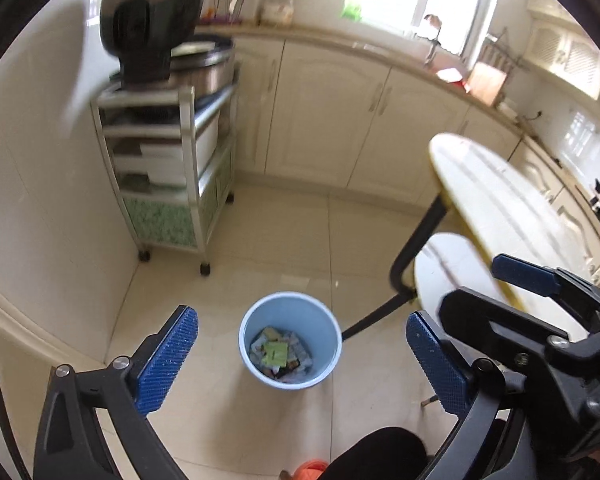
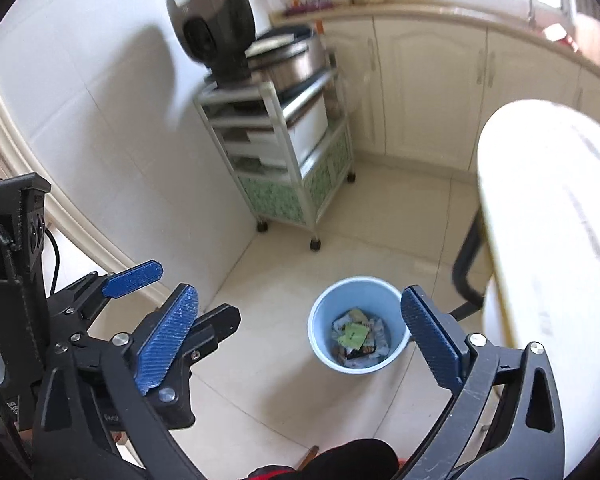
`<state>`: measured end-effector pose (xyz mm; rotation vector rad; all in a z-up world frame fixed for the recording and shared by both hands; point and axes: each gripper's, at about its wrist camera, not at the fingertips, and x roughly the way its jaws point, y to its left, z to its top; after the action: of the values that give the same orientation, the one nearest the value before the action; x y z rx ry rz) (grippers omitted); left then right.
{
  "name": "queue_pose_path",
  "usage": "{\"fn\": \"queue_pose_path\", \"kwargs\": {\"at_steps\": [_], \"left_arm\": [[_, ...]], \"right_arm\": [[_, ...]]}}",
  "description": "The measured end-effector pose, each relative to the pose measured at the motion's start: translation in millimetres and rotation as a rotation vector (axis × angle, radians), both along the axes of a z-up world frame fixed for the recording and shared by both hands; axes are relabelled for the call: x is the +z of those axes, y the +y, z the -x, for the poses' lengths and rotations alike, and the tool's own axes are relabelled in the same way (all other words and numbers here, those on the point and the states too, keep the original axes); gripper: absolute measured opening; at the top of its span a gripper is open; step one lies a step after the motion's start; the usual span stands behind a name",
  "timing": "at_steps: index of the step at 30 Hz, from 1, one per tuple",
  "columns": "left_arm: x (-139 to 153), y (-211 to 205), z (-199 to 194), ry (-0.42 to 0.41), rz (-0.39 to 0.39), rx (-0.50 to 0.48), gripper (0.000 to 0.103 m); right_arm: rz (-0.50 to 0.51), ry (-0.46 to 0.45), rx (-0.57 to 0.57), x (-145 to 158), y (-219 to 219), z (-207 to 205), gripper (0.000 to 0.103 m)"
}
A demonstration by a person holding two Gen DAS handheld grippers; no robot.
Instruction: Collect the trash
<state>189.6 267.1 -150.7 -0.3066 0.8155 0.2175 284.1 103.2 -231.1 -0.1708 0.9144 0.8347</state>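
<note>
Left wrist view: the left gripper, black-framed with blue textured pads, points steeply down at the floor, its jaws spread wide with nothing between them. Framed between the pads on the cream tiled floor stands a round light-blue plastic waste bin, upright, holding crumpled paper and wrapper trash with a green slip on top. At the lower right the right gripper shows from the side, likewise spread and empty, in front of a white oval tabletop with a yellow edge on a black metal leg. Behind the bin, a white wheeled metal storage cart stands against the wall and carries a dark rice cooker with its lid raised; cream kitchen cabinets run along the back. Right wrist view: the right gripper also tilts steeply downward, jaws wide apart and holding nothing. The light-blue bin sits on the tiles between its pads, nearer the right-hand pad, with the trash inside. The left gripper lies at the lower left, open. The oval tabletop fills the right side, the cart stands beyond the bin.
</note>
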Motion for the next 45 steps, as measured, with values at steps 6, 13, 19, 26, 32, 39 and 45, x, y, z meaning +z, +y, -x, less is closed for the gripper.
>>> {"fn": "queue_pose_path", "kwargs": {"at_steps": [6, 13, 19, 26, 32, 39, 45], "left_arm": [[43.3, -55.8, 43.1, -0.083, -0.077, -0.024, 0.102], [86.1, -132.9, 88.4, -0.201, -0.134, -0.109, 0.102], [125.6, -194.5, 141.6, -0.342, -0.181, -0.185, 0.102], [160.7, -244.1, 227.3, -0.532, -0.253, -0.226, 0.102], [183.5, -270.9, 301.1, -0.669, -0.265, -0.253, 0.102], [183.4, -278.0, 349.7, -0.732, -0.299, -0.245, 0.102], [155.2, -266.1, 340.5, -0.750, -0.309, -0.230, 0.102]], "right_arm": [[-0.038, -0.106, -0.070, 50.3, -58.2, 30.5, 0.103], [-0.033, -0.246, -0.263, 100.2, -148.6, 58.3, 0.103], [-0.035, -0.348, -0.423, 135.3, -218.2, 91.4, 0.103], [-0.046, -0.492, -0.533, 178.2, -273.1, 151.5, 0.103], [-0.055, -0.621, -0.603, 212.9, -305.8, 198.0, 0.103], [-0.080, -0.733, -0.634, 236.5, -319.4, 237.9, 0.103], [-0.102, -0.756, -0.616, 237.8, -315.3, 245.1, 0.103]]}}
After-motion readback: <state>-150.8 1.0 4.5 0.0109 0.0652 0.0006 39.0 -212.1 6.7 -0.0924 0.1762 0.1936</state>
